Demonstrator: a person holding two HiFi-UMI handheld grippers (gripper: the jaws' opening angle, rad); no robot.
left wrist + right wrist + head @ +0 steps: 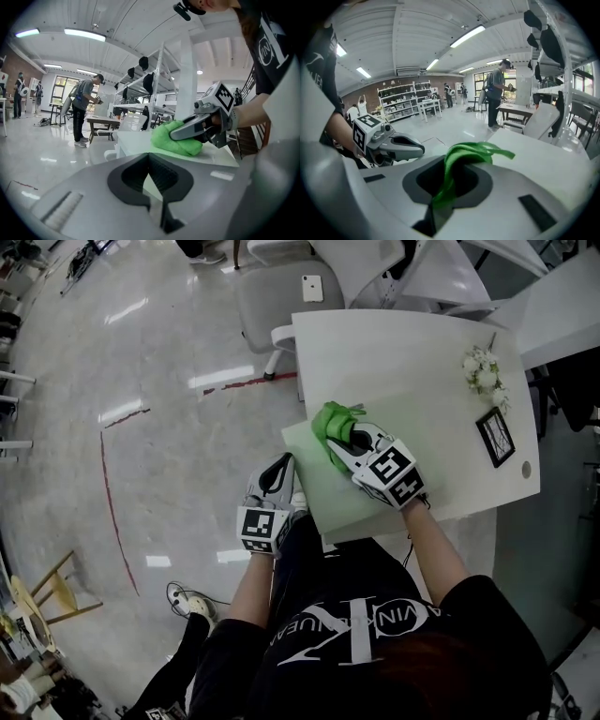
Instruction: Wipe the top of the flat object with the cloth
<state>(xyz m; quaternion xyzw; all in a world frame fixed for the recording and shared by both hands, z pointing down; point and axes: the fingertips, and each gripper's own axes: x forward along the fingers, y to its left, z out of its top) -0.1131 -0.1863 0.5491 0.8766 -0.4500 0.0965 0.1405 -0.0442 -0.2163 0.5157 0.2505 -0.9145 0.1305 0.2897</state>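
**Green cloth pinned in right gripper on pale green board**

A white table (412, 352) stood on a glossy grey floor (141, 381) marked with red tape lines (105, 486). A grey chair (267, 296) sat at the table's far side with a white phone (311, 287) lying on its seat. A wooden stool (52, 592) stood well apart at the left. Near the table's right edge lay a small bunch of white flowers (483, 371) and, just beside it, a black picture frame (495, 437).

The right gripper view showed a long hall with strip lights, a brick back wall and open shelves (401, 101) loaded with boxes too small to make out. People stood at distant desks.

The flat object, a pale green board (375, 507), lay on the table's near-left corner. The green cloth (330, 427) was bunched on the board's far-left part.

The right gripper (349, 442) had its jaws closed on the cloth, a fold of fabric pinched between them and trailing forward. It pressed the cloth down on the board.

The left gripper (284, 465) hung off the table, just beside the board's left edge, with its jaws together and nothing in them.
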